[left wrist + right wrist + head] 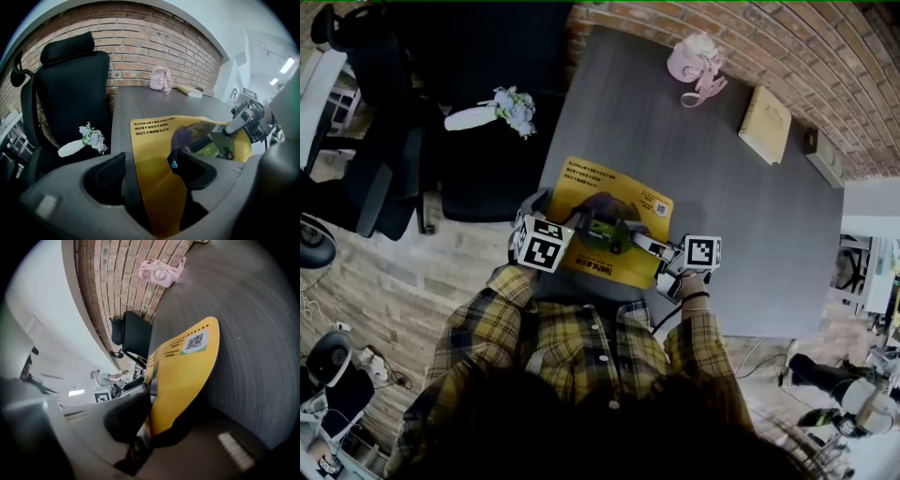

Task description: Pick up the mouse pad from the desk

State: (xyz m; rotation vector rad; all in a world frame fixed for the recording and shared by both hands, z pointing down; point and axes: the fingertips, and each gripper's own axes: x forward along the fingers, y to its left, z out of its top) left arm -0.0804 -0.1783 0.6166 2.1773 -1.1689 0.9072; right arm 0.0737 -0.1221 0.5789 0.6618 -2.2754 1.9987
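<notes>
The yellow mouse pad with dark print is tilted up off the grey desk, near its front edge. My left gripper is shut on the pad's near left part. In the left gripper view the pad runs between the jaws of my left gripper. My right gripper is shut on the pad's near right edge. In the right gripper view the pad stands almost on edge above the desk, pinched by my right gripper. The pad bends between the two grips.
A pink camera-like object with a strap and a tan book lie at the desk's far side by the brick wall. A black office chair stands left of the desk with a small flower bunch on its seat.
</notes>
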